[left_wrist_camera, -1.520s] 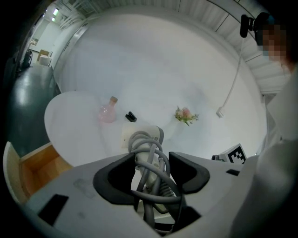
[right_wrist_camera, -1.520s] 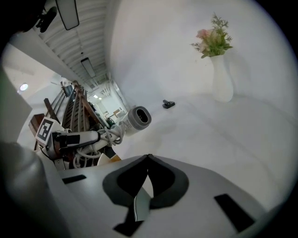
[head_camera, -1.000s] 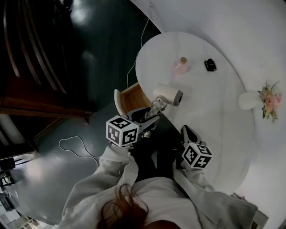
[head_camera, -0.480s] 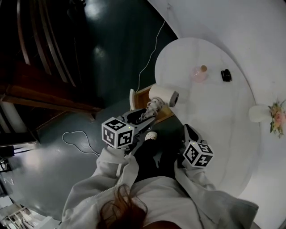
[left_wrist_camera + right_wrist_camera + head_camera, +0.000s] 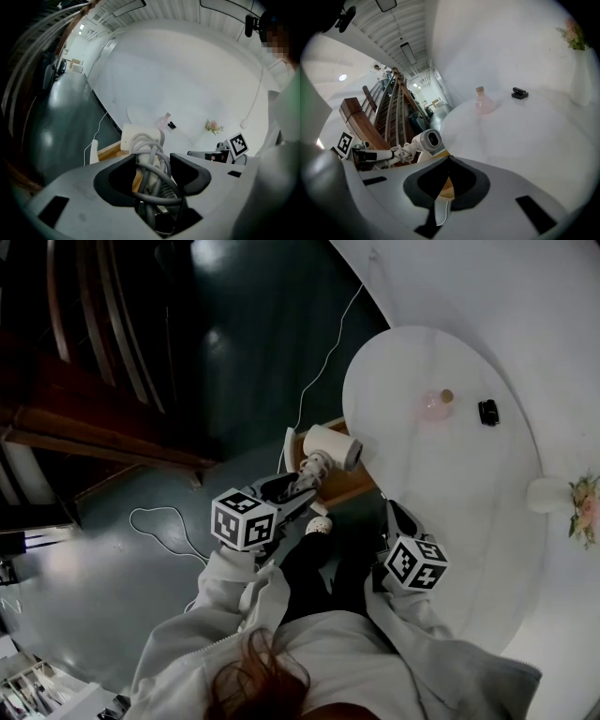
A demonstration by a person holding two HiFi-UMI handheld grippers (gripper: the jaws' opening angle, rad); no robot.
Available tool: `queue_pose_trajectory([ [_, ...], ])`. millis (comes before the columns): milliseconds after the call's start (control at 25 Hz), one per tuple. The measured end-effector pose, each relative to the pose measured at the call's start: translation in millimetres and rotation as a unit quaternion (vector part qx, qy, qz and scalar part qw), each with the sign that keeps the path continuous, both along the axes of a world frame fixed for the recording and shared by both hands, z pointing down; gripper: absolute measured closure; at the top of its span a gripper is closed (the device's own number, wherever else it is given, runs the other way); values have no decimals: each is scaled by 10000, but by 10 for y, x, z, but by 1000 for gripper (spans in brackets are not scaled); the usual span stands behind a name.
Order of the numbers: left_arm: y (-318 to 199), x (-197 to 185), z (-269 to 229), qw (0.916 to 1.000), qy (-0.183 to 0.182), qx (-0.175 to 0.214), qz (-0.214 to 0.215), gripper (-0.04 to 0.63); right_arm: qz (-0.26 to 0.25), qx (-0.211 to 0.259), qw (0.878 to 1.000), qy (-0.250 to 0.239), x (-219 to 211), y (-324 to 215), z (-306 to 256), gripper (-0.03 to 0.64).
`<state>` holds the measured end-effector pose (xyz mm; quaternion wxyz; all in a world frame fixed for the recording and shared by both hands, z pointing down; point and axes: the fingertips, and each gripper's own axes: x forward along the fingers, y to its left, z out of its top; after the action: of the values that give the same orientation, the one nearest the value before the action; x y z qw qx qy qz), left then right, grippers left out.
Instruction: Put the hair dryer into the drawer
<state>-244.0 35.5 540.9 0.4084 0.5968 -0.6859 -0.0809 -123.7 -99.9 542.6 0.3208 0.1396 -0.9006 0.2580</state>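
In the head view, seen from above, a person in a white coat is shown at the bottom of the frame with a gripper in each hand. A round white table (image 5: 450, 484) fills the right side. An open wooden drawer (image 5: 347, 491) juts out from the table's left edge, just right of the frame's centre.

The white hair dryer (image 5: 330, 447) is held by the left gripper (image 5: 295, 488). The jaws are clamped on its handle, around which the grey cord (image 5: 150, 154) is looped. This is confirmed in the left gripper view, where handle and cord fill the gap between the two dark pads.

A second ago the dryer's barrel was seen over the table's rim, to the right of the drawer. It has since been carried leftward and slightly down, and is now seen directly over the open drawer, its grey nozzle pointed right. It has not yet been set inside.

The right gripper (image 5: 392, 514) is held low at the lower right of centre, beside the drawer, its jaws together and nothing between them.

A pink bottle (image 5: 435, 405) and a small black object (image 5: 487, 412) are left untouched on the table at upper right.

The transfer is judged nearly done: only lowering the dryer into the drawer and releasing it appear to remain.
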Motion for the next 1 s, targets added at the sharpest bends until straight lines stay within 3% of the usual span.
queue_pose_trajectory([
  [520,99,-66,390,9985,288,-406,209,364,147,-5,9998,141,12,-5,43,568],
  [1000,-85,-14,753,9908,294,-932,937,364,333,1,9992,231,132,-24,61,568],
])
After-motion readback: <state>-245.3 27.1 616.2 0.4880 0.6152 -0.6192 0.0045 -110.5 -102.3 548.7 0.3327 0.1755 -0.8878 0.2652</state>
